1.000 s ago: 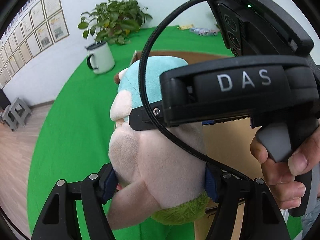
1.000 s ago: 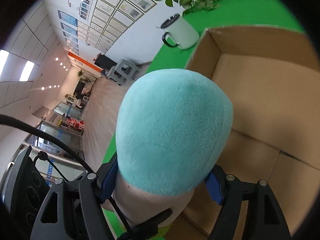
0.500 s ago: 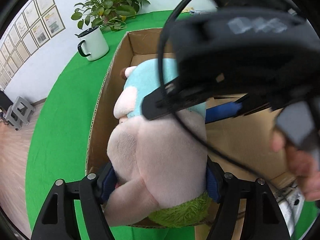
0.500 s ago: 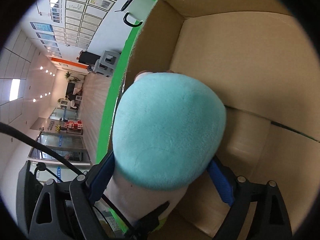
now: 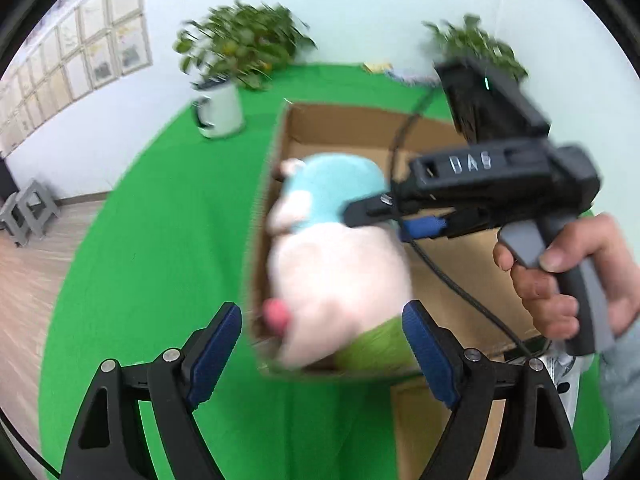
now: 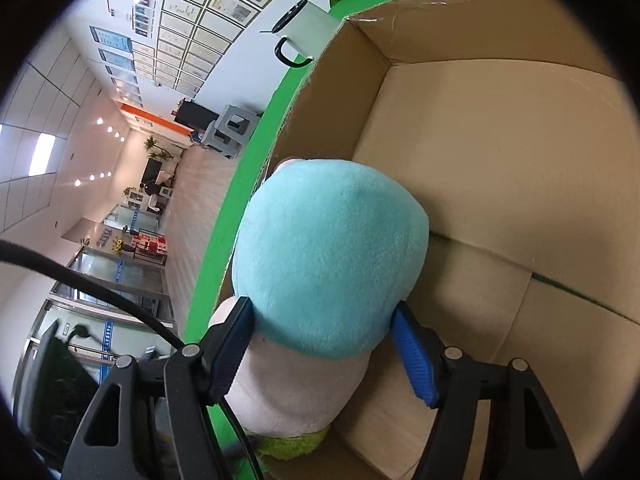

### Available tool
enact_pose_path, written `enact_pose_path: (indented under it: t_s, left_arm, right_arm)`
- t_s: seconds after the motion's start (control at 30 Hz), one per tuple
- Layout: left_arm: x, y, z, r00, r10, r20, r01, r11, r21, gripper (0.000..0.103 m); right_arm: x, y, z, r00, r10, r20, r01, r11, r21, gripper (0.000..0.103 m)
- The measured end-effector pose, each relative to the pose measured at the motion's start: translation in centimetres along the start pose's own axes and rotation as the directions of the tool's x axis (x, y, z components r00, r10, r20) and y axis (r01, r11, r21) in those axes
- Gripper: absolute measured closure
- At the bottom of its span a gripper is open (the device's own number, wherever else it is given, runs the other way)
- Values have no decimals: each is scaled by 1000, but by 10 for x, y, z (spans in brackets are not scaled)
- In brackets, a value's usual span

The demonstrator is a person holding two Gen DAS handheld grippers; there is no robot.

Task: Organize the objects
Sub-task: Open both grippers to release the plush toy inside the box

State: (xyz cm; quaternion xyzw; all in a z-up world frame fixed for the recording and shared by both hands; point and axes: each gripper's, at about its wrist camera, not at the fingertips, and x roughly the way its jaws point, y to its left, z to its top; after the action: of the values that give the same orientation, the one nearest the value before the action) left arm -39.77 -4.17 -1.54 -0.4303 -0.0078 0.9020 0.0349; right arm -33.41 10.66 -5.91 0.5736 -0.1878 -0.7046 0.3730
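At the far left of the left wrist view, grey stools [image 5: 28, 212] stand on a wooden floor beyond the green tabletop [image 5: 160, 240]. Framed sheets [image 5: 80, 64] hang on the wall above them. Further right a white mug [image 5: 220, 110] stands on the green cloth with a leafy plant [image 5: 244, 50] behind it.

Next comes the open cardboard box [image 5: 472, 264]. The plush toy [image 5: 336, 256] lies in it against its left wall, with its teal cap towards the far end, its pale body in the middle and a green patch at the near end. This view is blurred.

The left gripper [image 5: 322, 342] has its jaws wide apart; they have just been opening. Its blue pads stand clear of the toy on both sides, and the toy lies beyond them.

To the right, the right gripper [image 5: 404, 224] reaches in from the side towards the toy's teal cap. A hand [image 5: 560, 276] holds its grey handle, and a black cable [image 5: 452, 280] trails from it across the box.

In the right wrist view, the mug [image 6: 304, 28] shows at upper left past the box [image 6: 500, 160] wall. The toy [image 6: 328, 256] fills the middle, teal cap uppermost. The right gripper [image 6: 324, 350] has its jaws, which have just been closing, set on either side of the toy beneath the cap. The left pad [image 6: 232, 348] touches the plush; whether the right one presses I cannot tell.
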Motion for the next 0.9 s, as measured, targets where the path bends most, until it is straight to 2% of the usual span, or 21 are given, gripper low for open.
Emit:
enact_pose_path:
  t_s: [0.07, 0.13, 0.2, 0.27, 0.33, 0.4, 0.47, 0.5, 0.63, 0.7, 0.77, 0.83, 0.87, 0.9]
  left_arm:
    - [-14, 14, -9, 1000, -19, 10, 20, 999, -35, 21]
    - [-53, -3, -48, 1000, -27, 10, 27, 999, -32, 21]
    - [-53, -2, -54, 1000, -26, 1, 26, 999, -22, 21]
    - [-54, -3, -61, 999, -54, 5, 55, 998, -28, 21]
    - [-49, -2, -65, 996, -84, -3, 84, 995, -50, 26]
    - [-43, 0, -69, 995, -98, -30, 96, 994, -50, 41]
    - [-36, -1, -71, 990, -130, -48, 128, 991, -46, 47]
    - [-35, 0, -72, 989, -140, -51, 138, 989, -54, 47]
    - [-38, 8, -78, 986, -159, -47, 156, 986, -66, 47]
    - [-45, 7, -82, 990, -136, -41, 134, 990, -51, 47]
    - [-63, 5, -88, 994, -105, -1, 105, 994, -33, 46]
    - [-90, 0, -95, 995, -91, 51, 91, 996, -7, 39]
    - [-105, -3, -98, 993, -69, 96, 69, 998, 7, 29]
    - [-118, -4, -100, 989, -55, 138, 54, 998, 13, 19]
  right_arm:
    - [2, 2, 0, 1000, -8, 7, 8, 1000, -12, 35]
    - [-1, -1, -4, 1000, -12, 26, 13, 1000, -21, 35]
    - [-1, 3, -4, 998, -20, 51, 22, 999, -27, 34]
    - [-2, 9, -3, 997, -30, 67, 32, 999, -31, 32]
    - [-7, 11, -5, 995, -48, 82, 50, 999, -18, 29]
    - [-15, 16, -6, 992, -76, 103, 76, 997, 3, 29]
    - [-28, 20, -9, 988, -68, 136, 66, 998, 19, 26]
    - [-37, 24, -12, 984, -69, 162, 67, 998, 22, 21]
    - [-75, 28, -42, 964, -78, 253, 74, 997, 24, 19]
    - [-90, 32, -60, 950, -104, 294, 95, 995, 43, 18]
    - [-100, 35, -82, 932, -161, 323, 153, 987, 51, 18]
    - [-109, 48, -107, 893, -258, 369, 257, 965, 55, 15]
    - [-112, 53, -119, 868, -304, 391, 310, 949, 51, 13]
    - [-113, 63, -129, 835, -358, 418, 374, 926, 46, 12]
